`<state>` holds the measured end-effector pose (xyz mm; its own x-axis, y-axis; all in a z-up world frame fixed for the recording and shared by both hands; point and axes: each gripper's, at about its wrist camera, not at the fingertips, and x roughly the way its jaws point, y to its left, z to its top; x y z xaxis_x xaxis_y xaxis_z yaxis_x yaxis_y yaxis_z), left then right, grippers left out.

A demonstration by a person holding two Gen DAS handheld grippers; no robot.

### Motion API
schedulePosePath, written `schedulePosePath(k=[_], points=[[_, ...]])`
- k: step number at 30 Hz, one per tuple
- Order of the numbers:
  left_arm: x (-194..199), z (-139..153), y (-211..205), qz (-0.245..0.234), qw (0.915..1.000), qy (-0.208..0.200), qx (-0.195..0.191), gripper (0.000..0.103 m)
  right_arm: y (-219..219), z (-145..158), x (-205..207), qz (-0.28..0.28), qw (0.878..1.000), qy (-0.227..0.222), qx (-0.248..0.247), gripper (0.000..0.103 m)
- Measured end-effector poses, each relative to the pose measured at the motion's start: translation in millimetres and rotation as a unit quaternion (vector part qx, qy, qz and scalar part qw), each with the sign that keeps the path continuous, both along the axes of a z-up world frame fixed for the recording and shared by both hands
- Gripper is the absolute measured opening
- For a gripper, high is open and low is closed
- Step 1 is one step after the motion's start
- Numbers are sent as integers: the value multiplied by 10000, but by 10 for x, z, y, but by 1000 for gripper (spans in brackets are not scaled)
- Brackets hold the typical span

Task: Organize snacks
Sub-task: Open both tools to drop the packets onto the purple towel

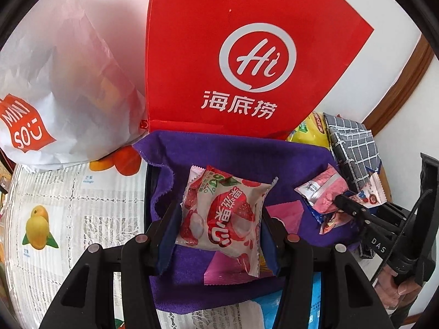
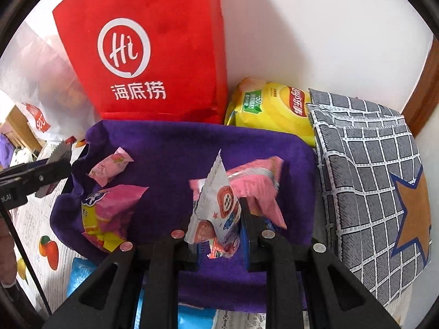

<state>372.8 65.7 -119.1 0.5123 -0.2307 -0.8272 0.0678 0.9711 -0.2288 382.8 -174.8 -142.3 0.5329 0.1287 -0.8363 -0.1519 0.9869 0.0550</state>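
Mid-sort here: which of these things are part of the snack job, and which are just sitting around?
Part of the job:
- lychee snack packet, in left gripper
- white cookie packet, in right gripper
- pink wafer packet
- purple cloth

Lying about:
- red bag
- chips bag
- checked bag

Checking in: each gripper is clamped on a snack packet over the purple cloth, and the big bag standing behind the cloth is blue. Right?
Not quite: the big bag behind the purple cloth is red with a white Hi logo, as both wrist views show. The rest holds: the left gripper clamps the lychee packet, and the right gripper clamps a white snack packet.
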Motion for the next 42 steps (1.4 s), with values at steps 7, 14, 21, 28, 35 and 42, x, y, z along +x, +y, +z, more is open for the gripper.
schedulePosePath(k=[7,14,21,28,35,42], points=[[33,-75,-17,-32,9999,141,-22,51,60,24,-29,55,9999,-50,-146,21],[57,-144,-48,-11,9996,283,58,51,59,41,-42,61,9998,-71,-170,21],[75,-191,-89,-48,9993,365,42,52,56,70,-63,57,9998,-135,-161,22],[104,-276,-173,-145,9988,459,68,52,86,141,-121,130,9993,-309,-170,24],[117,-330,-208,-170,9986,500,84,52,77,166,-130,101,9991,-374,-155,27],[103,-326,-243,-243,9985,467,131,53,66,163,-125,79,9991,-380,-141,27]])
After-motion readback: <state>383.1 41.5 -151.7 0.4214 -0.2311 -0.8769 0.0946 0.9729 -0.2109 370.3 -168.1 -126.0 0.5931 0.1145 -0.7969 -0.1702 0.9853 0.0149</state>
